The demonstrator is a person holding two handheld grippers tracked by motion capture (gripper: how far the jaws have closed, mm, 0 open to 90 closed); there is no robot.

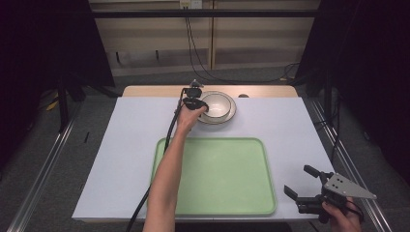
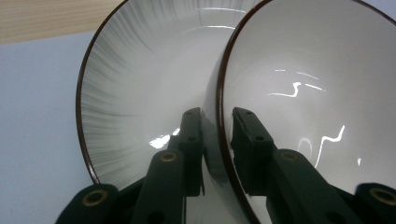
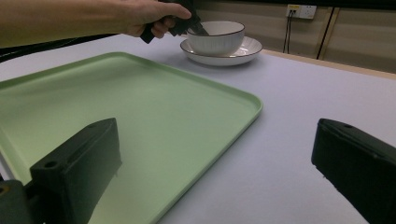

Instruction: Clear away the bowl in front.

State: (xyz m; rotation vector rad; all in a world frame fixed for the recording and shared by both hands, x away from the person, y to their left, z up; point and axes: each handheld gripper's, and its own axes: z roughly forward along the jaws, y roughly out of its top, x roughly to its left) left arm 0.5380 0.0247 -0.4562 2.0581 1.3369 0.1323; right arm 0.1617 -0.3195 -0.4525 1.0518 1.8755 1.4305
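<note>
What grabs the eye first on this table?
The big green tray at the near middle of the table. Beyond it, a white bowl sits on a plate, and the left gripper has its jaws closed on the bowl's rim. The right gripper waits open at the near right corner.

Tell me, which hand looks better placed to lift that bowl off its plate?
The left. Its tongs already straddle the bowl rim, one jaw inside and one outside, on the plate. The right tongs wait open beyond the green tray, far from it.

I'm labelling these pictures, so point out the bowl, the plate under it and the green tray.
bowl (image 3: pixel 215 41), right gripper view, outer wall.
plate (image 3: pixel 247 48), right gripper view, right rim.
green tray (image 1: pixel 222 176), high view, bare middle.
</note>
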